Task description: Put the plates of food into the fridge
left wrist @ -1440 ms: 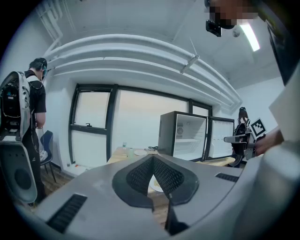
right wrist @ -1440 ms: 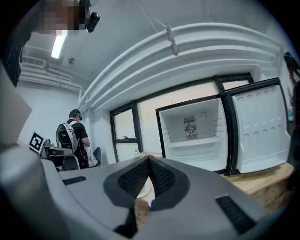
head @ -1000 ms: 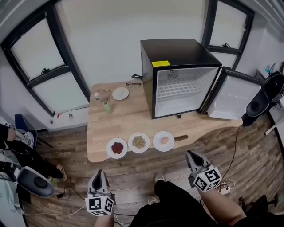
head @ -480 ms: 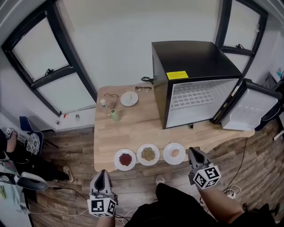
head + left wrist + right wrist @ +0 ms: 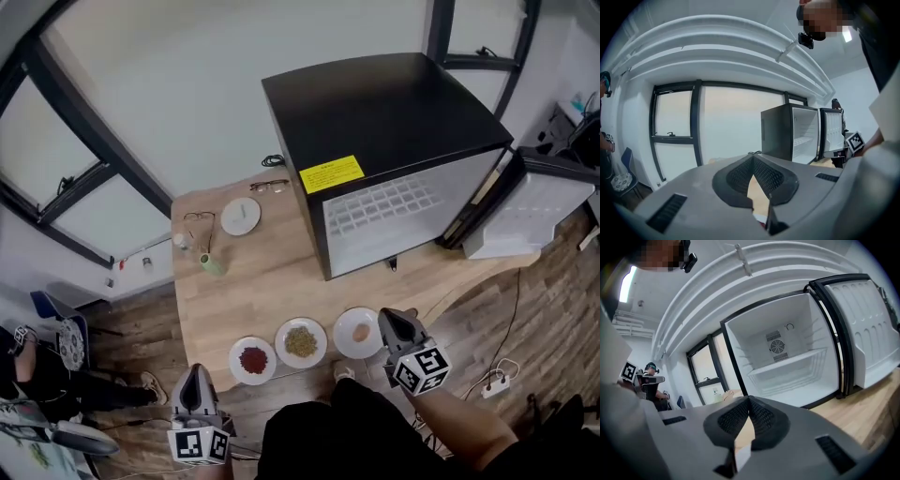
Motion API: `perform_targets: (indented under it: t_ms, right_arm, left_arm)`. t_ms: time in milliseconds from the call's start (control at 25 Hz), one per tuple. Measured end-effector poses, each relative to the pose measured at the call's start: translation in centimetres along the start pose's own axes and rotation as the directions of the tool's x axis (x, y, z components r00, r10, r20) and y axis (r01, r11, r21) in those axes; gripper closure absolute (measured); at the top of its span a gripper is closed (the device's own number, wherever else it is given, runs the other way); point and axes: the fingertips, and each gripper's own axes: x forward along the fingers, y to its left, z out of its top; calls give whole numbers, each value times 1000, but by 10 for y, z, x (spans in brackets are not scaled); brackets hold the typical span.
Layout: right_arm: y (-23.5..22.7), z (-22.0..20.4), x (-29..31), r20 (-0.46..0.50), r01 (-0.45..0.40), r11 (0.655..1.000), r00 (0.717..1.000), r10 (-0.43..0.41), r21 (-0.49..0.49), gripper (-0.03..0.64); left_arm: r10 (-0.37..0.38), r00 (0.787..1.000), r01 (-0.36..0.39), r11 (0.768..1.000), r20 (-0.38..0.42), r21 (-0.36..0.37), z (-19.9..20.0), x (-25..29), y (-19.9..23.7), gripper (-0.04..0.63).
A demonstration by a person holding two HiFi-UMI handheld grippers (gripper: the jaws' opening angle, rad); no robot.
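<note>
Since the three small plates (image 5: 301, 342) look like stiff, smooth, breakable crockery carrying loose food, each is best pinched at its rim and kept level. They sit in a row at the counter's (image 5: 272, 272) near edge, before the open fridge (image 5: 375, 112). Both the left claw (image 5: 194, 375) and the right claw (image 5: 395, 317) are clenched and empty. Only the head view shows the plates, while only the right gripper view shows the fridge's bare wire shelf (image 5: 787, 366).

Below me a wooden tabletop (image 5: 272, 272) stands on a plank floor (image 5: 131, 328) against a white wall (image 5: 187, 94), between black-framed windows (image 5: 56, 178), evenly lit.
</note>
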Motion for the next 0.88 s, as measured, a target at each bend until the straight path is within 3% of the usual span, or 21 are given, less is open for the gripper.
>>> perform_targets:
  t_ms: [160, 360, 600, 880]
  right_arm:
    - [0, -7, -11, -2, 50, 998, 999, -50, 36, 600]
    - [-1, -24, -29, -7, 140, 988, 990, -140, 61, 600]
    - [-9, -50, -70, 3, 316, 934, 947, -320, 168, 600]
    - [-1, -102, -74, -45, 338, 908, 940, -338, 248, 600]
  left_arm:
    - [-89, 996, 89, 996, -26, 10, -5, 32, -11, 591]
    - [-221, 975, 222, 975, -24, 28, -7, 68, -27, 591]
    - [-397, 918, 397, 915, -3, 74, -4, 91, -46, 591]
    - [-450, 892, 451, 892, -42, 39, -41, 108, -50, 591]
